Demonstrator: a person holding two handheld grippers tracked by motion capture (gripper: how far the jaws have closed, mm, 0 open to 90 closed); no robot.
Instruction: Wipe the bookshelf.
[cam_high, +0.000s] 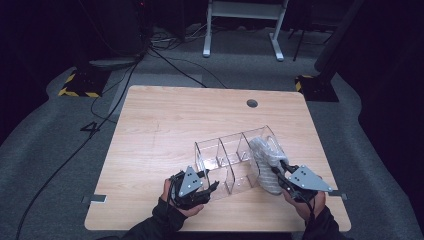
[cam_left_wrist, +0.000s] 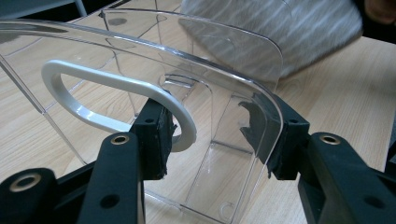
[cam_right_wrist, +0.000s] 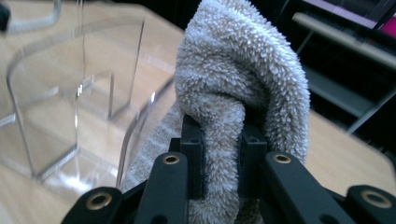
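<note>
A clear plastic organizer (cam_high: 227, 150) with several compartments stands on the wooden table (cam_high: 160, 125). My left gripper (cam_high: 212, 182) grips its near end: in the left gripper view the jaws (cam_left_wrist: 215, 135) sit on either side of the end compartment (cam_left_wrist: 219, 70), beside a white oval handle (cam_left_wrist: 70, 74). My right gripper (cam_high: 281, 174) is shut on a grey fluffy towel (cam_high: 265, 165), held up at the organizer's right end. In the right gripper view the towel (cam_right_wrist: 238, 70) bulges up between the pads (cam_right_wrist: 194, 140), with the organizer (cam_right_wrist: 70, 70) to its left. The towel (cam_left_wrist: 280, 32) also hangs behind the organizer.
A round cable hole (cam_high: 252, 103) sits near the table's far edge. Cables (cam_high: 115, 90) trail over the grey floor at the left. A white stand (cam_high: 242, 30) is behind the table, with yellow-and-black bases (cam_high: 80, 85) at the sides.
</note>
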